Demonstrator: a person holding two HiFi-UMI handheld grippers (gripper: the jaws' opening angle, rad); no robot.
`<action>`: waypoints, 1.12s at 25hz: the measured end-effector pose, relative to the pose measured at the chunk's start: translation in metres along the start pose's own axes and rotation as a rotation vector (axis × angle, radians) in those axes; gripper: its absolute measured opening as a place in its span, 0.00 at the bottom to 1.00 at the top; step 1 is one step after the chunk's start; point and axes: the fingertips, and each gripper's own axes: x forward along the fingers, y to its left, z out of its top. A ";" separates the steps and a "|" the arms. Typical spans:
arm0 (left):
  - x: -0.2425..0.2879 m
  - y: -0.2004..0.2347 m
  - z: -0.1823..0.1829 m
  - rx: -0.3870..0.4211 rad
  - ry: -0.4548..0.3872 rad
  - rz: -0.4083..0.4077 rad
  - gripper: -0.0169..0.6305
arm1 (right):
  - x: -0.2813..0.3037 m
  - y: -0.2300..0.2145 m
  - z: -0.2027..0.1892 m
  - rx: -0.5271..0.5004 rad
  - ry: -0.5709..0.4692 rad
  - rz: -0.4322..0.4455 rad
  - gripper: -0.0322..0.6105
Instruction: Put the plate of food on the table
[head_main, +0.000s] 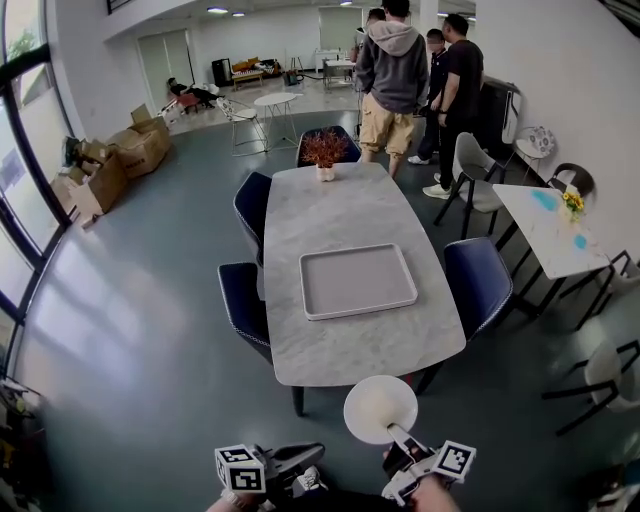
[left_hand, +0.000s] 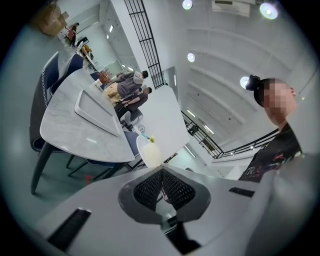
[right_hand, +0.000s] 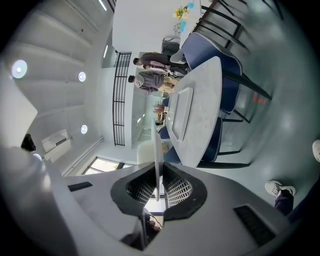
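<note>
A round white plate (head_main: 380, 405) hangs over the grey floor just short of the near end of the marble table (head_main: 350, 210). I can make out no food on it. My right gripper (head_main: 398, 435) is shut on its near rim. In the right gripper view the plate (right_hand: 157, 150) shows edge-on between the ribbed pads (right_hand: 175, 189) of that gripper (right_hand: 158, 185). My left gripper (head_main: 300, 462) is low at the left, apart from the plate. Its jaws (left_hand: 162, 186) are shut on nothing, and the plate (left_hand: 150, 153) shows beyond them. A grey tray (head_main: 357, 280) lies on the table.
Blue chairs (head_main: 243, 305) (head_main: 478, 280) flank the table, with another (head_main: 251, 200) further back. A potted red plant (head_main: 325, 152) stands at the far end. Several people (head_main: 395, 70) stand beyond it. A second white table (head_main: 550, 225) is at the right and cardboard boxes (head_main: 120, 160) at the left.
</note>
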 end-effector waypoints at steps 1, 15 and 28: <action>-0.007 0.005 0.004 -0.002 -0.002 0.000 0.03 | 0.006 0.001 -0.003 0.005 -0.011 -0.005 0.10; -0.063 0.033 0.035 -0.006 0.008 -0.043 0.03 | 0.053 0.018 -0.027 0.016 -0.105 -0.018 0.10; -0.076 0.050 0.061 -0.010 -0.095 0.025 0.03 | 0.096 0.024 0.030 -0.016 -0.096 -0.052 0.10</action>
